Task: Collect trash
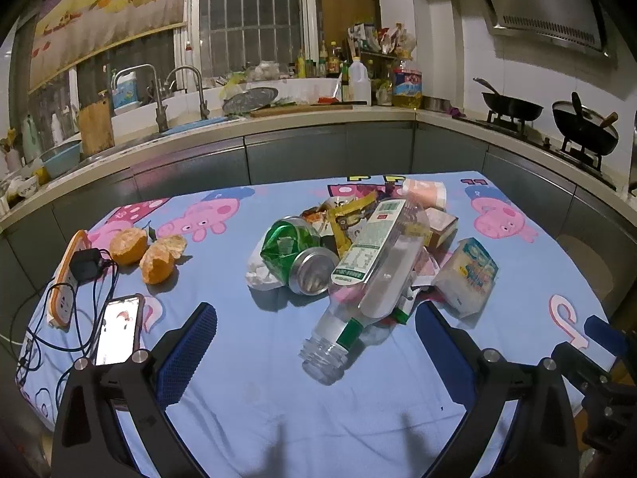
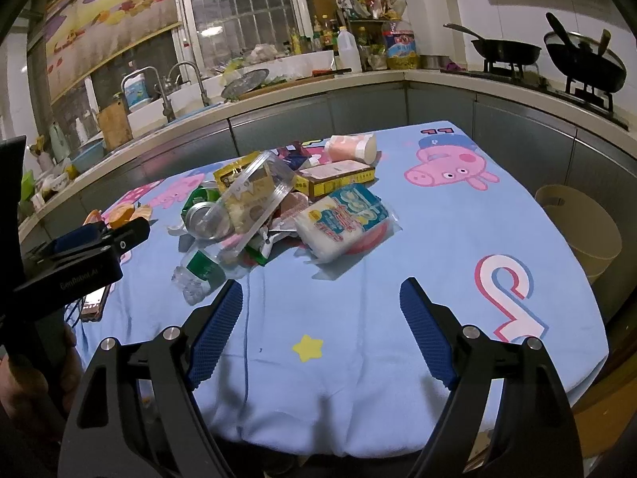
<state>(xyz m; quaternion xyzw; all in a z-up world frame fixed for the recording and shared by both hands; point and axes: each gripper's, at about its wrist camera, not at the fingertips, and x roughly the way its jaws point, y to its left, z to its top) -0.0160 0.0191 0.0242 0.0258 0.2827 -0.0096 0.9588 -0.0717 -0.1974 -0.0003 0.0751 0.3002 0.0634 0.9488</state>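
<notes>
Both tools wide, empty; trash pile (image 1: 370,247) ahead of left tool (image 1: 314,342), bottle (image 1: 358,294) apparently nearest.

home kitchen: sink faucets (image 1: 159,95), woks on gas stove (image 1: 585,127), range hood (image 1: 549,4), oil bottles (image 1: 407,85) on counter (image 1: 318,117).

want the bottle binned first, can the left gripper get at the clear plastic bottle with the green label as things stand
Probably yes: the left gripper is open, and the clear plastic bottle's capless neck points toward it over bare blue tablecloth, with nothing between them.
</notes>
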